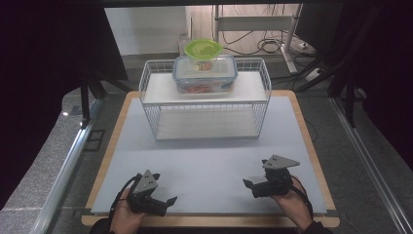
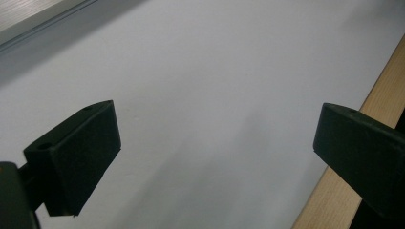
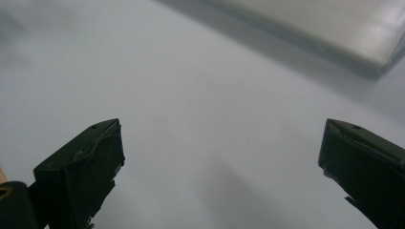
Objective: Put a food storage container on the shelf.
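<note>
The left gripper (image 1: 164, 196) rests at the near left of the desk (image 1: 209, 161), jaws spread wide over the bare grey mat (image 2: 215, 86); the right gripper (image 1: 255, 183) sits at the near right, jaws likewise spread, holding nothing; well apart, at the far middle, a wire rack (image 1: 151, 105) carries a clear lidded container (image 1: 205, 74) with a green lid (image 1: 203, 48) on top.

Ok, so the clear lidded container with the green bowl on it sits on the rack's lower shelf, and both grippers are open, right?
Not quite: the container, with the green bowl on top, sits on the wire rack's upper shelf, as the high view shows. The left gripper and right gripper are indeed open.
</note>
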